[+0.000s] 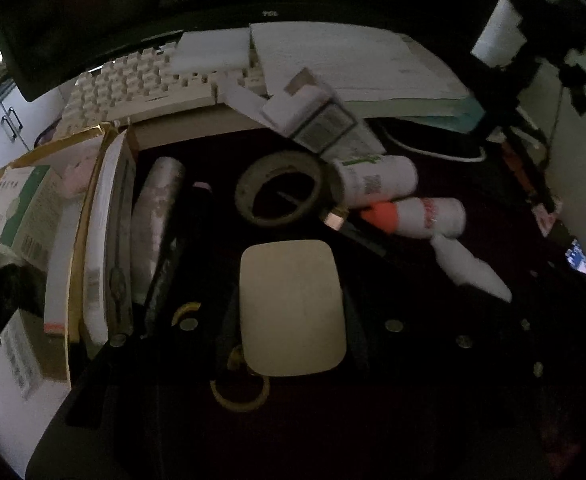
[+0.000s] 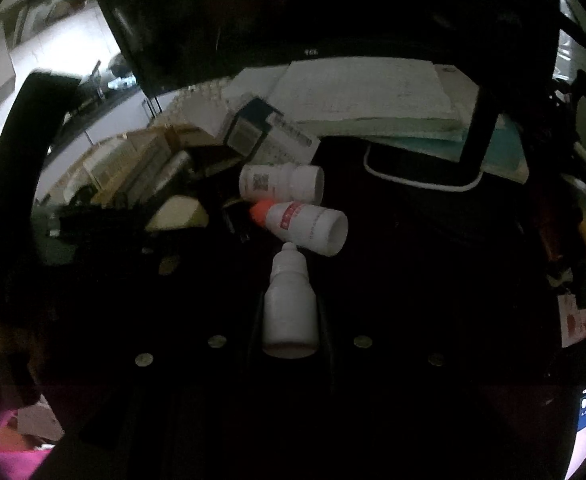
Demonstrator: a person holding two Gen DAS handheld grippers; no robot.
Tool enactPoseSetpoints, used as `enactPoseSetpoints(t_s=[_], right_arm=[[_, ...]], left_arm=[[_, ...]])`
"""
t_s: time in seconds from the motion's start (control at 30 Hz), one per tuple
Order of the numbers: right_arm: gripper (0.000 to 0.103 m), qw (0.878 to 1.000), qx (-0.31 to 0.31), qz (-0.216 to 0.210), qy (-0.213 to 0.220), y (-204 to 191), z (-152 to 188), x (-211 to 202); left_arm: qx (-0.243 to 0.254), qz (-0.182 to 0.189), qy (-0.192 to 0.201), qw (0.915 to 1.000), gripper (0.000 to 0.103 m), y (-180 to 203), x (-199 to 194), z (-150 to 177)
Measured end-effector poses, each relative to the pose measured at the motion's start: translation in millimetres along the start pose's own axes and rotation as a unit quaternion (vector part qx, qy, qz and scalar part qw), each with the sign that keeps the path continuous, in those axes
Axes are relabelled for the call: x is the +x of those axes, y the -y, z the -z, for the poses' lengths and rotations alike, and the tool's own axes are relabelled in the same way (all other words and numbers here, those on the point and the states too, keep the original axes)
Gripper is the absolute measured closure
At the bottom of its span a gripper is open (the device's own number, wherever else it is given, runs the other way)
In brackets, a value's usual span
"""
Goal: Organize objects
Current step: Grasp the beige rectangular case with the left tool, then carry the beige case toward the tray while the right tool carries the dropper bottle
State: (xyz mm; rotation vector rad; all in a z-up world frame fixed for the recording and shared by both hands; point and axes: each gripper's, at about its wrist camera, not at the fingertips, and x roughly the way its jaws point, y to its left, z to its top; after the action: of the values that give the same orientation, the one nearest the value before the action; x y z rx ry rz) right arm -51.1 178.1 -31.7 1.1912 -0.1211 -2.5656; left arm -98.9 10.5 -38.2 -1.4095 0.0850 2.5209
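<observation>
meanwhile the right tongs (image 2: 291, 320) were clamped on a small white plastic dropper bottle (image 2: 290, 304), nozzle pointing to twelve o'clock at the orange-capped white bottle (image 2: 305, 226) lying on the dark tabletop (image 2: 433, 280), probably to carry it off for sorting. the left tongs (image 1: 293, 308) stood about half open around a cream rounded-square pad (image 1: 293, 308); whether they pressed it, i could not tell. a grey tape roll (image 1: 281, 188) lay at twelve o'clock of the pad.
</observation>
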Motion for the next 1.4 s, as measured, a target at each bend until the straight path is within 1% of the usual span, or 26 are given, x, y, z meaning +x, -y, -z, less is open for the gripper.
enactPoseSetpoints(t_s=[0.1,0.2,0.27,0.47,0.63,0.8,1.0,1.23,1.4], right_arm=[[0.078,1.000,0.008,-0.020,0.009,3,1,-7],[0.078,0.999,0.014,-0.026,0.017,6,3,-12],[0.078,0.999,0.018,-0.025,0.021,7,5,-15],[0.078,0.999,0.027,-0.021,0.031,-1,9,-28],[0.078,0.998,0.041,-0.014,0.055,-15,12,-43],[0.078,0.998,0.035,0.000,0.054,-26,7,-47],[0.078,0.998,0.019,0.004,0.059,-39,3,-53],[0.078,0.998,0.010,0.001,0.059,-47,-1,-51],[0.078,0.998,0.003,0.000,0.065,-53,-6,-53]], left_arm=[[-0.010,0.017,0.008,0.9998,0.056,-7,-14,11],[-0.024,0.037,0.015,0.9989,0.056,-12,-23,17],[-0.026,0.042,0.020,0.9986,0.056,-5,-24,20],[-0.022,0.067,0.026,0.9972,0.056,-6,-31,27],[-0.013,0.092,0.040,0.9948,0.056,-8,-48,29],[-0.017,0.115,0.060,0.9914,0.056,-11,-65,32],[-0.018,0.123,0.075,0.9895,0.056,-16,-81,33],[-0.019,0.119,0.096,0.9880,0.056,-20,-100,30],[-0.022,0.115,0.102,0.9878,0.056,-24,-105,30]])
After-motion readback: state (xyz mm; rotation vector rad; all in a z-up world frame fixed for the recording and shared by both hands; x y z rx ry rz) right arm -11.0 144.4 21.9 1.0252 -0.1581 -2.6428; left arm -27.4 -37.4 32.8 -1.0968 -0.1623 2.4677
